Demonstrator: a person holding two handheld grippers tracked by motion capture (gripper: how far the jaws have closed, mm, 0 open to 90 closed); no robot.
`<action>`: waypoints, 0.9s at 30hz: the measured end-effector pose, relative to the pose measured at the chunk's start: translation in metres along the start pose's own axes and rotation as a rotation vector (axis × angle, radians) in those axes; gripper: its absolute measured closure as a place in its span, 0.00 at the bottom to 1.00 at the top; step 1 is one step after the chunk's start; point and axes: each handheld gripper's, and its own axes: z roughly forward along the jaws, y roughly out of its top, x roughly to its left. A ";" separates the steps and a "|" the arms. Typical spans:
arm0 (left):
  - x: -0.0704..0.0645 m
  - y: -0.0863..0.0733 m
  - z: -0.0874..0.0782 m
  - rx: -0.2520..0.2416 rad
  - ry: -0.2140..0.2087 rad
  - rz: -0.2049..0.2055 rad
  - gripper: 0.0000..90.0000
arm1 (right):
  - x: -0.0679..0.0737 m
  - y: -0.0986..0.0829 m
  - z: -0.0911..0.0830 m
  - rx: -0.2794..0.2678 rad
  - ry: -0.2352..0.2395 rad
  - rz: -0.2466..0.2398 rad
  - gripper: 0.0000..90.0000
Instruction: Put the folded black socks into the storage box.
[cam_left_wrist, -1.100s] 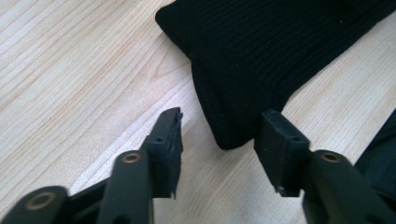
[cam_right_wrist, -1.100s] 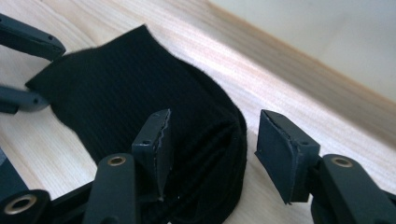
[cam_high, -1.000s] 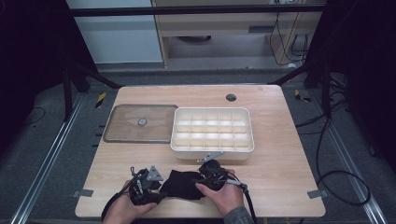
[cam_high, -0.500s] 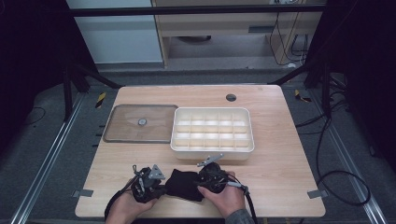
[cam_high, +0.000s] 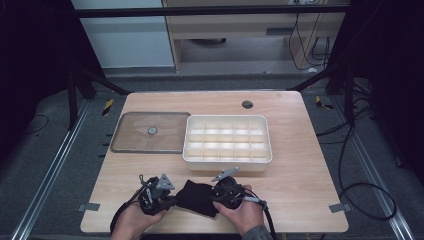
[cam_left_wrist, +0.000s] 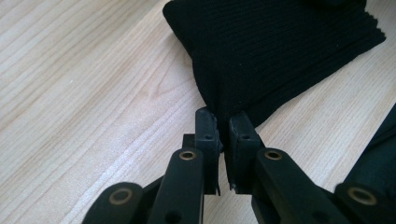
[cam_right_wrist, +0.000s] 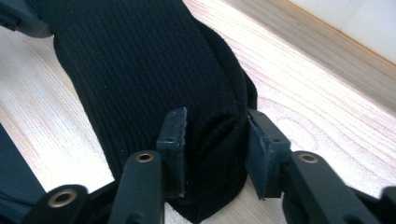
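At the bottom centre of the high view a black knitted cloth (cam_high: 197, 197) lies bunched on the wooden table (cam_high: 300, 185), close to the near edge, between the two hand-held tools. The left gripper (cam_high: 167, 201) sits at lower left of centre, held in the person's left hand (cam_high: 135, 220), and its jaws in the left gripper view are closed to a thin slit on a tapering edge of the cloth (cam_left_wrist: 280, 56), with the fabric running off toward the upper right of that frame. The right gripper (cam_high: 216, 196) sits at lower right of centre in the right hand (cam_high: 245, 215); in the right gripper view its jaws stand fairly wide apart with a thick rounded fold of the cloth (cam_right_wrist: 154, 70) bulging between them, both pads pressing the knit. Just above the grippers in the high view, the near wall of a white compartment tray (cam_high: 227, 164) runs across mid-frame, leaving a narrow strip of bare wood between it and the cloth. A clear lid (cam_high: 150, 132) with a small centre knob lies flat to the tray's left, just beside it. Open table spreads to the lower right and lower left of the frame, and a dark round grommet (cam_high: 247, 104) sits near the far edge, upper centre
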 end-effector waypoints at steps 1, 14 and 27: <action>0.000 0.000 0.000 -0.001 -0.001 0.000 0.94 | 0.000 0.000 0.000 -0.001 0.003 -0.001 0.71; 0.001 0.002 -0.005 -0.010 -0.002 0.000 0.94 | -0.001 -0.002 0.000 -0.007 0.015 -0.008 0.77; 0.001 0.004 -0.009 -0.002 -0.014 0.003 0.94 | -0.002 -0.002 0.000 -0.009 0.027 0.005 0.78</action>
